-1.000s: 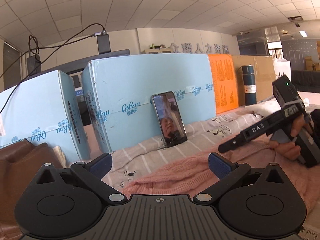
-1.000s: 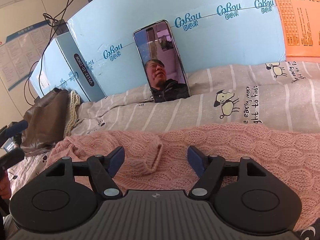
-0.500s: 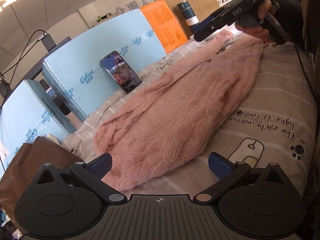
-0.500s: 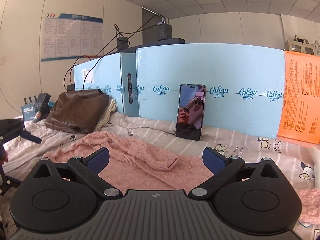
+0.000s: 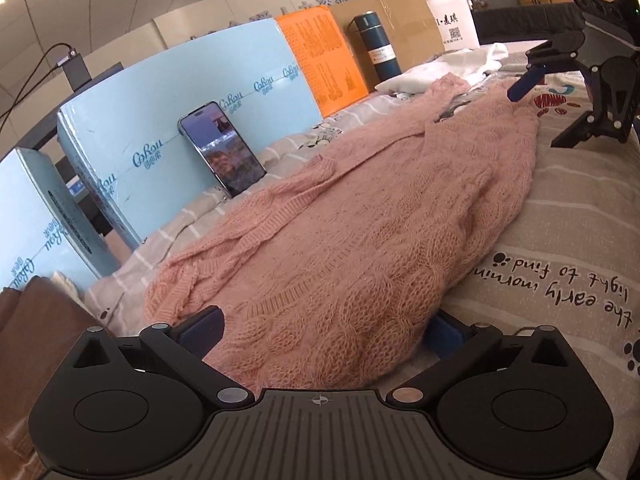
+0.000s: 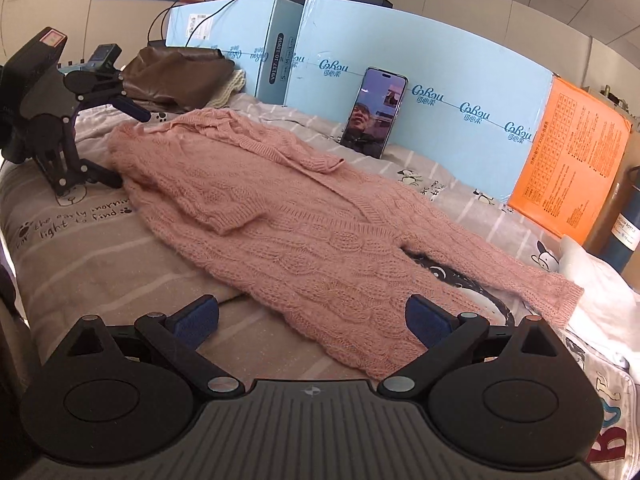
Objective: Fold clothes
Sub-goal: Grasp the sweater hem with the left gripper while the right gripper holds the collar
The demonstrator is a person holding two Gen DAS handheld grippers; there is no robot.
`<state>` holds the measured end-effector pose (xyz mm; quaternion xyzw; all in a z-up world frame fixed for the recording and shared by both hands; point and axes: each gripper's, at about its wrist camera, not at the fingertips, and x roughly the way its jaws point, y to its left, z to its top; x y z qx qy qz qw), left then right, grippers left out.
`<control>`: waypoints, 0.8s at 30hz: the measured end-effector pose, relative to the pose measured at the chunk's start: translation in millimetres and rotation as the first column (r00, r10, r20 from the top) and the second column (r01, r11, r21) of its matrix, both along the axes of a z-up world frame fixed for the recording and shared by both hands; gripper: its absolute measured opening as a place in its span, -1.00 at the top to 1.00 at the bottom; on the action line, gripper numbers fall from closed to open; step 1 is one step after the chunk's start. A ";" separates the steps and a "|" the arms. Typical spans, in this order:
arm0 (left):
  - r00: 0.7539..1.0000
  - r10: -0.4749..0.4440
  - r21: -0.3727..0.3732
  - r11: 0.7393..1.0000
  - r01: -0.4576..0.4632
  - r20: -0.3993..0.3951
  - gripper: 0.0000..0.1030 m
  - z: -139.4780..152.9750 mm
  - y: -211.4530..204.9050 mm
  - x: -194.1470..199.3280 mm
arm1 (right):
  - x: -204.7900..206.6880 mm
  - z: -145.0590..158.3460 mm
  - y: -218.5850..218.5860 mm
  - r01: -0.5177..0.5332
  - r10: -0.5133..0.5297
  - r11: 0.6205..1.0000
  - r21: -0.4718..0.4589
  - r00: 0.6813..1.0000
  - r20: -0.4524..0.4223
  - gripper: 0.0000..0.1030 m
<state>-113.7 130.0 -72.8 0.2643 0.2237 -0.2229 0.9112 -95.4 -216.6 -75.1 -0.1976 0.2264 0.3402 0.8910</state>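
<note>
Both grippers have drawn apart since a second ago, when they hung close together over the middle of the pink sweater (image 6: 288, 216); now each stands at an opposite end of it. The right gripper (image 6: 312, 316) has also let its jaws out, from partly closed to spread wide, and nothing is pinched: the near edge of the knit lies between the two blue pads (image 6: 428, 320) without being pressed. The left gripper (image 5: 324, 328) is spread wide too, and the hem bulges up between its fingers, loose rather than clamped.

That sweater lies stretched lengthwise on the striped bed sheet (image 6: 80, 240), one sleeve (image 6: 516, 272) trailing out toward the white cloth (image 6: 592, 280) at the right end, the other folded in across the chest. Placing one gripper at each end looks deliberate: with both ends in reach, the person could lift or fold the garment evenly instead of dragging it from one side. Wide jaws suit thick, springy knit, which needs a deep bite to hold.

A phone (image 6: 374, 112) leans upright against the blue boxes (image 6: 460, 92) behind the bed, well clear of the cloth. Brown clothing (image 6: 176, 72) is heaped at the far left corner. The fold proper seems not yet begun; my guess is that grasping both ends comes next.
</note>
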 end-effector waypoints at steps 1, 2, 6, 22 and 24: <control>1.000 0.002 -0.010 1.000 -0.002 -0.004 -1.00 0.1 1.8 1.9 | 1.2 -2.4 4.5 -0.011 0.011 1.000 -0.010 1.000 -0.002 -0.95; 1.000 0.006 -0.022 1.000 -0.006 -0.012 -1.00 0.5 4.4 3.1 | 2.2 -4.1 10.0 -0.029 0.029 0.999 -0.018 1.000 0.003 -0.95; 0.998 0.037 -0.094 0.995 -0.041 -0.049 -1.00 4.0 18.7 8.9 | 8.4 -2.5 25.2 -0.103 0.103 0.995 -0.012 0.994 0.029 -0.95; 0.992 -0.107 -0.251 0.964 0.086 -0.071 0.40 12.7 39.1 41.6 | 46.6 7.1 12.6 -0.028 0.029 0.999 0.028 1.000 -0.013 0.06; 0.992 -0.118 -0.270 0.958 0.100 -0.052 0.57 15.7 41.7 45.5 | 48.5 12.9 6.3 -0.049 0.050 0.996 0.074 0.999 -0.014 0.55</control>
